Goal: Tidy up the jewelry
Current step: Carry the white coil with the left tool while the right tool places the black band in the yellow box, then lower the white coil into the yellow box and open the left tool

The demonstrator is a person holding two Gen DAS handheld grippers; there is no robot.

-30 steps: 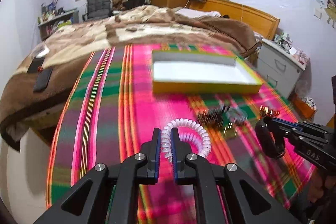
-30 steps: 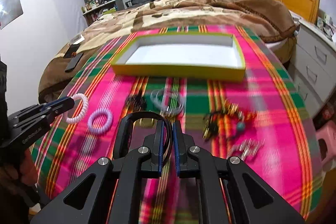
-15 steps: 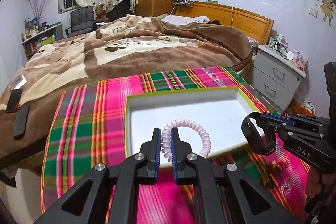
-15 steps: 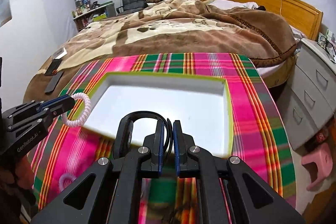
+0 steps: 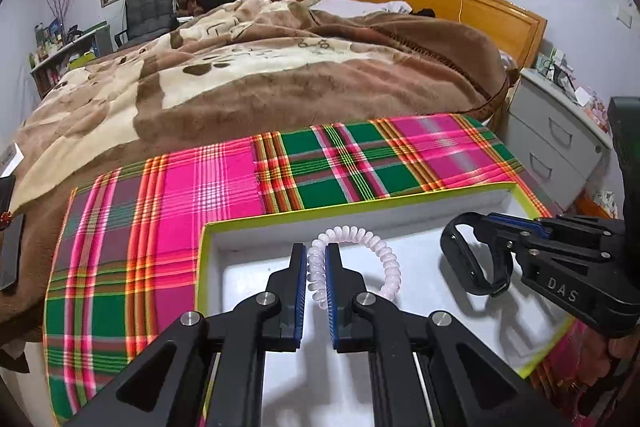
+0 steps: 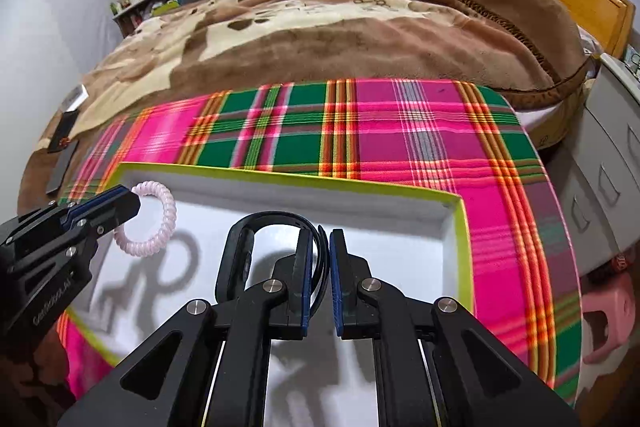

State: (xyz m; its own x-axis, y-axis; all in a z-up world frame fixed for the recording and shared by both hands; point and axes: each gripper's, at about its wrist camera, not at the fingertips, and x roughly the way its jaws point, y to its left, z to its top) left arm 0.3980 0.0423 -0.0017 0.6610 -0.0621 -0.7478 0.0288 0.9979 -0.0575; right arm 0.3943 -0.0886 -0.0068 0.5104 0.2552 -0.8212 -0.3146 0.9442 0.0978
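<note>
The bed (image 5: 280, 75) fills the far half of both views, under a brown and cream blanket (image 6: 340, 23). A pink, green and orange plaid cloth (image 5: 224, 187) lies spread over its near end.

On that cloth sits a shallow tray (image 5: 360, 205) with a yellow-green rim and a white floor. Both of your grippers are over it, each casting a shadow on the floor.

Your left gripper (image 5: 316, 255) is clamped on a pale pink coil bracelet (image 5: 380, 251). The two pads pinch one side of the ring; the rest loops out to the right, above the tray's far left part. In the right wrist view the same bracelet (image 6: 160, 223) hangs from the left gripper (image 6: 128, 203) near the tray's far left corner. Whether it touches the floor, you cannot tell.

Your right gripper (image 6: 320, 247) is closed on a black wristband (image 6: 248, 227). The strap runs between the pads and the loop bulges to the left. From the left wrist view the wristband (image 5: 476, 263) is held by the right gripper (image 5: 496, 227) over the tray's right part, clear of the floor, shadow beneath.

The two pieces are apart, bracelet left, wristband right.

A grey drawer unit (image 5: 560, 147) stands beside the bed.
</note>
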